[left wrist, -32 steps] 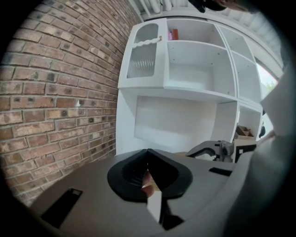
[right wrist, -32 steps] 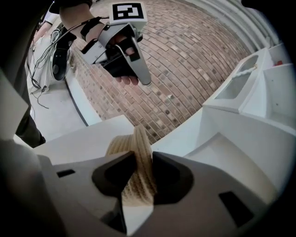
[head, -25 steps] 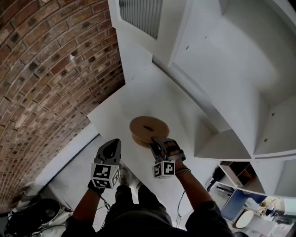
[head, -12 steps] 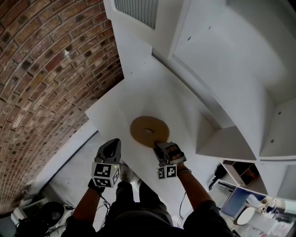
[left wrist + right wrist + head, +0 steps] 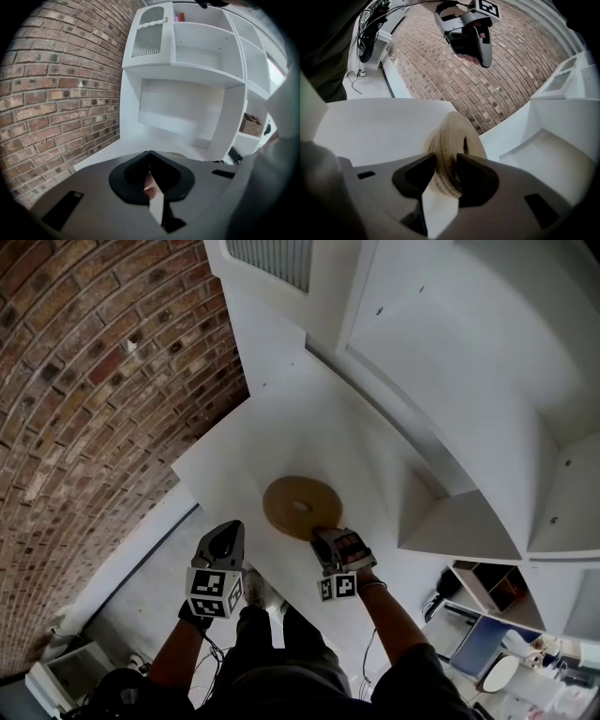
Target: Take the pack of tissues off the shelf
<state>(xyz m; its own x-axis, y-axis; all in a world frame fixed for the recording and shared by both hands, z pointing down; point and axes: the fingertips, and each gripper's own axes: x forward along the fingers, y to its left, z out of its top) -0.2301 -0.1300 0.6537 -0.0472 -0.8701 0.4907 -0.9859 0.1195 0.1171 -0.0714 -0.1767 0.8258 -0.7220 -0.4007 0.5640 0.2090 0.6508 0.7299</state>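
My right fingers [image 5: 476,183] clamp a tan ring [image 5: 300,505] by its rim, seemingly resting on the white tabletop [image 5: 281,442]; left fingers [image 5: 136,177] together, empty.

1. My left gripper [image 5: 223,532] is grey plastic with black jaw pads; behind them sits a cube [image 5: 214,594] of black-and-white square markers.
2. My right gripper [image 5: 323,538] looks the same, with a smaller-looking marker cube [image 5: 337,587].
3. I wear dark clothes [image 5: 281,681].
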